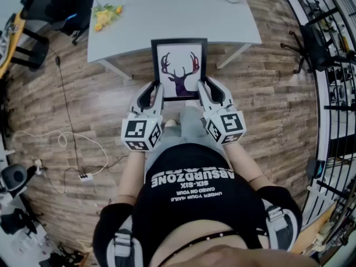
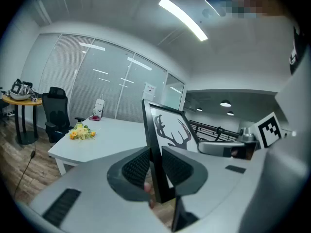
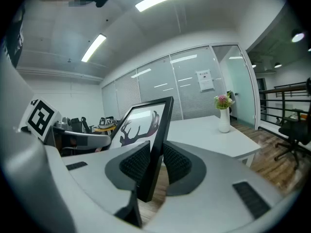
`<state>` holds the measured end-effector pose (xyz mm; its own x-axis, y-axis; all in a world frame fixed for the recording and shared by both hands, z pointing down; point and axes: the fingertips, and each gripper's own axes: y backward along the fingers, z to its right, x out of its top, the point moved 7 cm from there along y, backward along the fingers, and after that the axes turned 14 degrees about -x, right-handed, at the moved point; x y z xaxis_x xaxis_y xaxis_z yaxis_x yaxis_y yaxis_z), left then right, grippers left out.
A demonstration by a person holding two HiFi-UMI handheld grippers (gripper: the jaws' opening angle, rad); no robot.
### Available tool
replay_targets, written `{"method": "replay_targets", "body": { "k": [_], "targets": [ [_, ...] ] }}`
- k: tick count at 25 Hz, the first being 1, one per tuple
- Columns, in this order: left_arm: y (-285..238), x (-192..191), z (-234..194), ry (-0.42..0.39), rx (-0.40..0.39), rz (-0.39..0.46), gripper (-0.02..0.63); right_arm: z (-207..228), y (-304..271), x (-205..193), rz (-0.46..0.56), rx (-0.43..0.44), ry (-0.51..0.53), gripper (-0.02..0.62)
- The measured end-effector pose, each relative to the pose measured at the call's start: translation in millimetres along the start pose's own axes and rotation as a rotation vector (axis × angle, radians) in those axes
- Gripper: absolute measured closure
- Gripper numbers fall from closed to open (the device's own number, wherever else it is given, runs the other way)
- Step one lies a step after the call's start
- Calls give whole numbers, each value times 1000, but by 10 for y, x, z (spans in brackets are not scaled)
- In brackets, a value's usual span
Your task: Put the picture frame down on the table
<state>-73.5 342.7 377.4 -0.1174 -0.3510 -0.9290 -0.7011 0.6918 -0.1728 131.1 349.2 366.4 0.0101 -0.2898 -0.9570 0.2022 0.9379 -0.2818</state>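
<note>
Nearest, left gripper (image 1: 156, 92) and right gripper (image 1: 203, 89), fingers (image 2: 138, 166) of each closed on a side edge of the picture frame (image 1: 179, 65), held upright in the air at the near edge of the worktop (image 1: 167, 15). Carry step in hand, frame not yet set down; next, probably, reaching farther over the worktop, then lowering level and releasing.

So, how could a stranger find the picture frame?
Start at the white table at the top of the head view. Just before its near edge, the left tool and right tool hold the picture frame in the air. Its black border and dark antlered deer set it apart from the yellow flowers on the table.
</note>
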Motion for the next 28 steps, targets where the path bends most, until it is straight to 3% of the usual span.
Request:
{"method": "replay_targets", "body": {
  "k": [9,18,28],
  "targets": [
    [157,8,-65,32,-2,7,517,-141,-2,20,-29,17,0,500],
    [176,-26,-199,21,-36,-7,517,-230,-100,-75,-34,-26,-14,500],
    [-280,206,-732,31,-34,-14,517,-167,-798,80,-42,-23,-23,499]
  ]
}}
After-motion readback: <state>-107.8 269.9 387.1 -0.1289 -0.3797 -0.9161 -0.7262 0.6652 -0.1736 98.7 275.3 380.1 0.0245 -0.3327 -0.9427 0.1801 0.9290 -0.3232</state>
